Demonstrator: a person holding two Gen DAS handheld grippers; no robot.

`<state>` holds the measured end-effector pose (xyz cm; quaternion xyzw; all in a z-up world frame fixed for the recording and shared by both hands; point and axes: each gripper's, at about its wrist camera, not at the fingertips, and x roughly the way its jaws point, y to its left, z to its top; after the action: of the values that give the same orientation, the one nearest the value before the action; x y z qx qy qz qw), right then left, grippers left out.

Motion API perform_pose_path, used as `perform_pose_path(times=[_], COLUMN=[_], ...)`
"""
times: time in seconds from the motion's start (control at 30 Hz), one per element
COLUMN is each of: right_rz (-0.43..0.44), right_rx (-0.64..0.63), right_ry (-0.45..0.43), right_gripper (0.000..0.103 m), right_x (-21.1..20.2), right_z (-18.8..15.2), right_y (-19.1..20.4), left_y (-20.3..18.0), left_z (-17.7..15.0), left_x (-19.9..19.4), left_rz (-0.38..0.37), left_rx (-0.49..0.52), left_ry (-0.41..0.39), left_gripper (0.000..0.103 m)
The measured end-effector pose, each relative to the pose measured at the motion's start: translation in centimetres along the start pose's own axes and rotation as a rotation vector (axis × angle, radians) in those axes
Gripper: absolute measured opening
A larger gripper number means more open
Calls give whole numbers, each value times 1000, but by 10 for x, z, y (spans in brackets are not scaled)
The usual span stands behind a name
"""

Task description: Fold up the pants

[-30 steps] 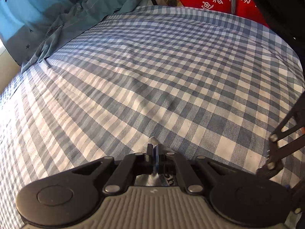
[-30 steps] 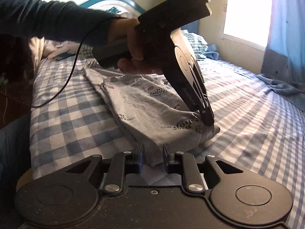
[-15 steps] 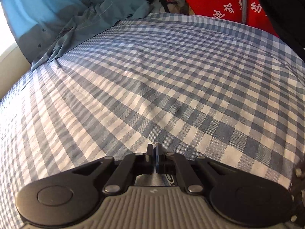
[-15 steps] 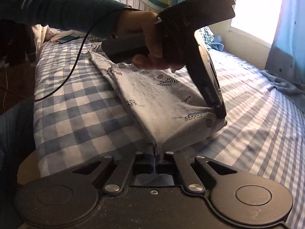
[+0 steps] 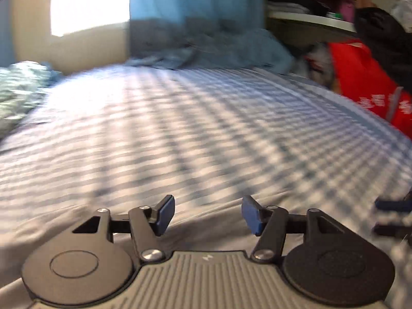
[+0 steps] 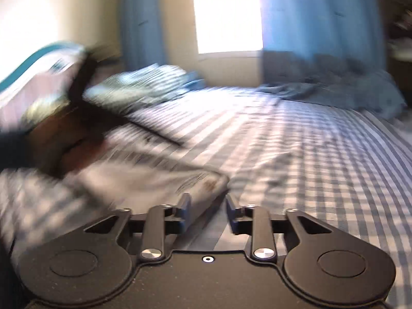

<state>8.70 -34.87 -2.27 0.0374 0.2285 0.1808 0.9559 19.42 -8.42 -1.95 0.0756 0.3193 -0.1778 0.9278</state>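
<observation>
The grey printed pants [image 6: 144, 180] lie folded on the checked bed sheet [image 6: 322, 170], blurred, at the left of the right wrist view. My right gripper [image 6: 208, 203] is open and empty, just beside the pants' near corner. My left gripper [image 5: 207, 212] is open and empty, low over grey cloth [image 5: 211, 229] at the bottom of the left wrist view. The left hand and its gripper [image 6: 85, 103] show as a dark blur over the pants in the right wrist view. Part of the right gripper [image 5: 394, 216] shows at the right edge of the left wrist view.
A crumpled blue-grey cloth [image 5: 206, 49] lies at the far edge of the bed below blue curtains [image 6: 316, 13] and a bright window [image 6: 229, 13]. A checked pillow [image 6: 144, 87] sits at the head. A red bag [image 5: 365, 82] and shelves [image 5: 309, 13] stand at the right.
Both grippers have opened and let go of the pants. Both have swung sharply, so the views now face the window and are blurred. The pants lie flatter on the bed.
</observation>
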Motion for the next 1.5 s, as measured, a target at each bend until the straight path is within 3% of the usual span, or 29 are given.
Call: perform_pose_path(times=[0.03, 0.1, 0.2, 0.23, 0.3, 0.37, 0.43, 0.53, 0.6, 0.67, 0.77, 0.87, 0.97, 1.03, 1.17, 1.33, 1.43, 1.5], right_rz=[0, -2, -98, -149, -273, -350, -385, -425, -397, -318, -143, -51, -132, -153, -138, -17, -49, -86], right_rx=[18, 1, -117, -158, -229, -262, -217, -211, -300, -368, -375, -373, -475, -475, -476, -416, -421, -418], right_ry=[-9, 10, 59, 80, 155, 165, 152, 96, 53, 51, 77, 115, 191, 169, 119, 106, 101, 169], right_gripper=[52, 54, 56, 58, 62, 81, 89, 85, 88, 90, 91, 91, 89, 89, 91, 92, 92, 92], right_x=[8, 31, 71, 82, 106, 117, 115, 105, 107, 120, 154, 197, 239, 242, 244, 266, 294, 320], right_z=[2, 9, 20, 20, 14, 0, -2, 12, 27, 40, 51, 52, 42, 47, 70, 79, 78, 75], right_y=[2, 12, 31, 34, 35, 30, 25, 38, 64, 92, 130, 162, 185, 191, 206, 232, 250, 254], left_y=[12, 38, 80, 93, 102, 99, 101, 111, 119, 132, 163, 202, 236, 252, 284, 315, 324, 326], left_z=[-13, -36, -64, -74, -84, -89, -92, -95, -101, -110, -129, -151, -165, -168, -163, -166, -166, -164], left_x=[-8, -17, -21, -25, -33, -35, -38, -53, -69, -87, -115, -136, -147, -153, -145, -135, -133, -131], left_rz=[80, 204, 289, 291, 263, 268, 258, 222, 252, 300, 358, 366, 398, 390, 331, 293, 295, 294], left_rx=[-19, -94, -276, -338, -354, -310, -306, -365, -419, -467, -555, -658, -725, -737, -796, -911, -930, -930], left_ry=[-5, 21, 77, 72, 30, 6, -15, -30, -42, -52, -41, -49, -56, -91, -138, -168, -154, -142], left_gripper=[71, 71, 71, 73, 74, 75, 77, 86, 94, 95, 95, 96, 96, 96, 93, 81, 77, 77])
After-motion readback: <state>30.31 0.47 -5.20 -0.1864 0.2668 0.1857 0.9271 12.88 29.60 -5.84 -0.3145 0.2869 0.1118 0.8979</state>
